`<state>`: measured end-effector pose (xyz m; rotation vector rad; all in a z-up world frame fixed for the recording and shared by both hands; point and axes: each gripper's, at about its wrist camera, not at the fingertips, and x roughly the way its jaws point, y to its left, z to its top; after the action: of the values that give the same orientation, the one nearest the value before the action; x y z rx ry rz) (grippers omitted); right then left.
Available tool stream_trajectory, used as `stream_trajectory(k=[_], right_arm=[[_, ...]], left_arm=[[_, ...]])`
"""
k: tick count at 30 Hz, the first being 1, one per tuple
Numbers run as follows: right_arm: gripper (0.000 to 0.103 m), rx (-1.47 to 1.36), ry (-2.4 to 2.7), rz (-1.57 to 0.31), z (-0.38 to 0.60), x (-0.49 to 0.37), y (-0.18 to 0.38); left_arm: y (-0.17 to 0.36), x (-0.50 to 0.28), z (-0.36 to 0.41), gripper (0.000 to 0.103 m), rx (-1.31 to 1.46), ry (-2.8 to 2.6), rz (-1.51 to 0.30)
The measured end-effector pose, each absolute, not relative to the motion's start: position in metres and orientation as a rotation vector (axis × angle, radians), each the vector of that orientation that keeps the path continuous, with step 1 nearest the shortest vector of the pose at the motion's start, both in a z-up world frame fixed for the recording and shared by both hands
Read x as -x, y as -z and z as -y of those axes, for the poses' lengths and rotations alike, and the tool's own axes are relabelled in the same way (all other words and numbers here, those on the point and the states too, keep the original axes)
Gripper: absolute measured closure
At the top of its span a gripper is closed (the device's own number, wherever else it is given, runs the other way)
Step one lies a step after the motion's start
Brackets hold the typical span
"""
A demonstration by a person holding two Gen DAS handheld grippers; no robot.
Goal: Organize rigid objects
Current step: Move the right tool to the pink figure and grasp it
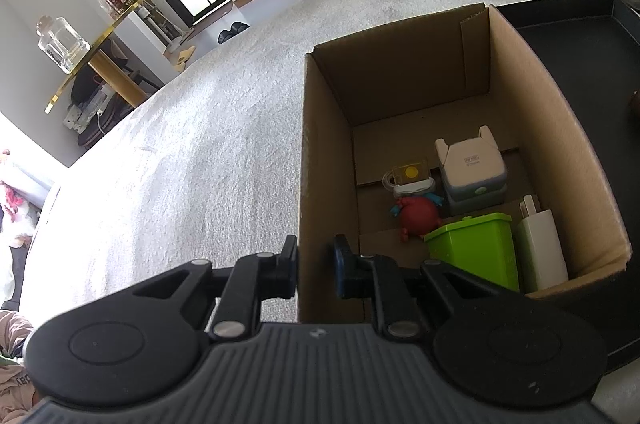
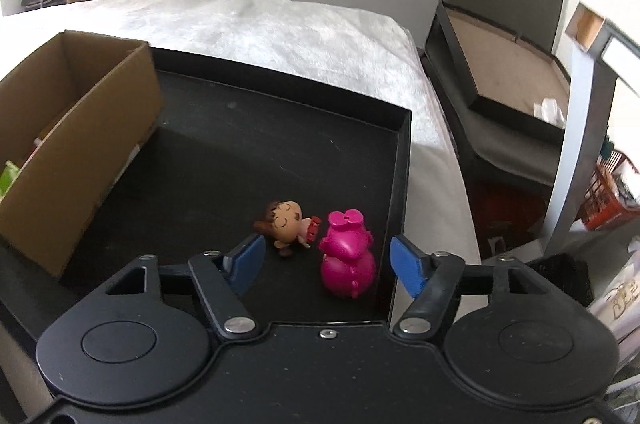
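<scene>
The left gripper (image 1: 316, 270) pinches the box (image 1: 320, 159) wall between nearly closed fingers. The right gripper (image 2: 326, 260) gapes wide, holding nothing, with the pink toy (image 2: 347, 260) between its fingers beside the doll (image 2: 289, 226) in the tray (image 2: 402, 159).

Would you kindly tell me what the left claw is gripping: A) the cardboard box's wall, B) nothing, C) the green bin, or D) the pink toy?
A: the left claw straddles the cardboard box's wall, one finger outside, one inside, clamped on it.
</scene>
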<state>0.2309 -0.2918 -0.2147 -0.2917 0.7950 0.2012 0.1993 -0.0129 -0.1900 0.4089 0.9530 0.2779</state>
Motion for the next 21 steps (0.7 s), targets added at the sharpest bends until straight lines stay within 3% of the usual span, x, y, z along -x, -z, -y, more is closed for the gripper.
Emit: stream_trajectory(k=[8, 11, 21], right_arm=[[0.043, 0.269, -0.215, -0.823, 0.295, -0.251, 0.226], [0.071, 0.308, -0.224, -0.853, 0.29, -0.256, 0.234], [0.072, 0.299, -0.305, -0.81, 0.276, -0.24, 0.208]], left_arm=[[0.191, -0.2, 0.012, 0.086, -0.408, -0.277, -0.954], [0.191, -0.2, 0.013, 0.086, -0.411, -0.277, -0.955], [0.193, -0.2, 0.012, 0.086, -0.41, -0.279, -0.951]])
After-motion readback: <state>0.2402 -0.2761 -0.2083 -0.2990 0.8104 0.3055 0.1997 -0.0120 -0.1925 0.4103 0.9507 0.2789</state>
